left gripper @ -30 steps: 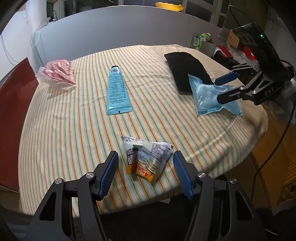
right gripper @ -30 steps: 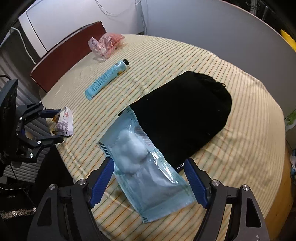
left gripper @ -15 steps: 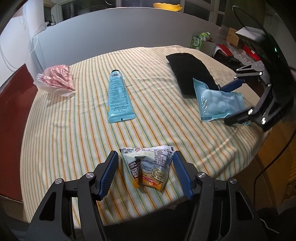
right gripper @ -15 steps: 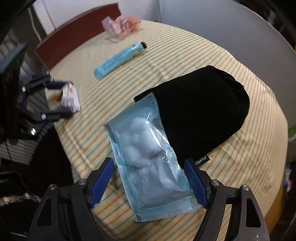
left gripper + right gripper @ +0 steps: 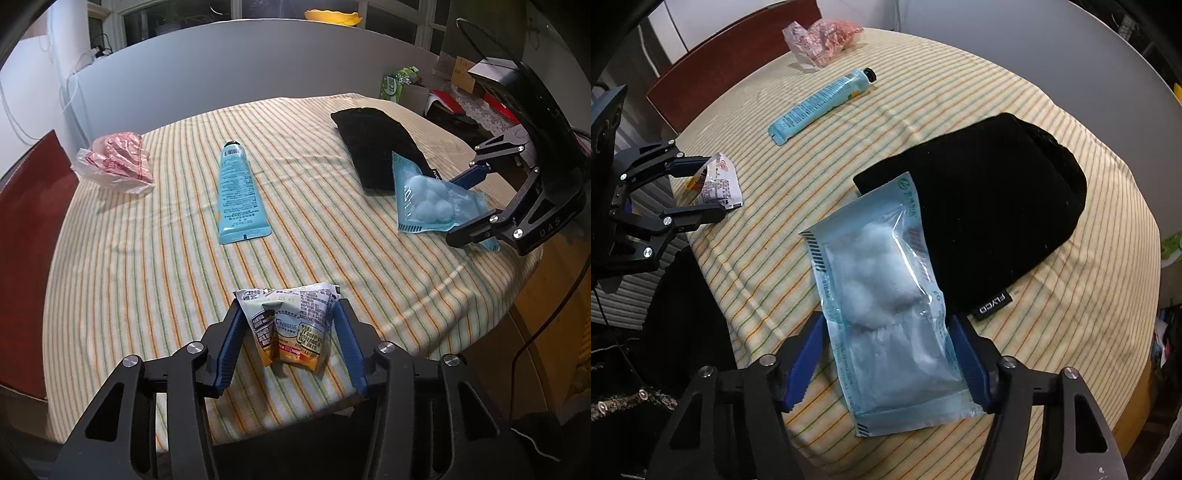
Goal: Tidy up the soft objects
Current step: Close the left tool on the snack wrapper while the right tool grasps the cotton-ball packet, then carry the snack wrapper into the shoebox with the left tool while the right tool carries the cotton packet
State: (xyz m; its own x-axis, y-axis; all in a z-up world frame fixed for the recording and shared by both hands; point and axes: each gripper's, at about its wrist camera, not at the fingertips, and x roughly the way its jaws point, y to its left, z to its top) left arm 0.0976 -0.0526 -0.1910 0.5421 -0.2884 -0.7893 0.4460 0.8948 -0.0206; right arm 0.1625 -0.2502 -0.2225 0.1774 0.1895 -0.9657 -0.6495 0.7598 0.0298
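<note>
My left fingers (image 5: pixel 290 341) had just closed onto the snack sachets (image 5: pixel 291 325); my right fingers (image 5: pixel 886 363) onto the cotton pack (image 5: pixel 882 306); squeezing gently seemed wise.

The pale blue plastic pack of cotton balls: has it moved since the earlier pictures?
Yes. The cotton-ball pack has lifted at its near end against the black pouch.

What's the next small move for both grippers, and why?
Probably lift both straight up a little. The left gripper has just closed onto the snack packet, the right gripper onto the cotton ball bag. Both still lie on the striped tablecloth.
</note>
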